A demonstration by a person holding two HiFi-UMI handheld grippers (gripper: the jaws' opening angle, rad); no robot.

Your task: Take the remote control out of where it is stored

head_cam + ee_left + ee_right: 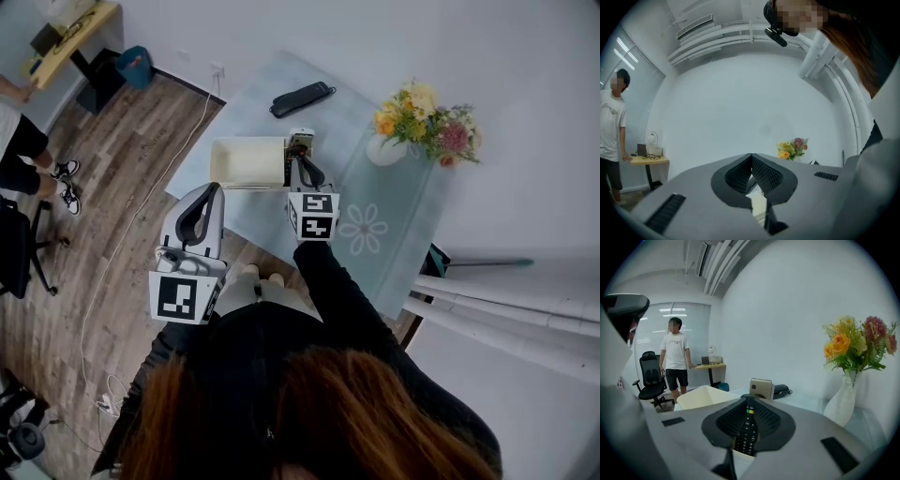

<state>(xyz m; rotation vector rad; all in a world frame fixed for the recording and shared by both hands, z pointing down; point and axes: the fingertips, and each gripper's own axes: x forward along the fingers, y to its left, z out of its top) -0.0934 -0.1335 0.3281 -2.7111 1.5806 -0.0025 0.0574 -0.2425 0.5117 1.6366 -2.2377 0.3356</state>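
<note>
Black remote control (747,430) | lies lengthwise between right gripper (749,404) pads, pinched tight (buttons facing up) | just beside open cream box (705,397) | left gripper (751,159) pressed together, empty

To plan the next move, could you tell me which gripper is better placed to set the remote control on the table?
The right. The right gripper is shut on the remote control, over the table beside the cream box. The left gripper is shut, empty, and held farther back.
</note>
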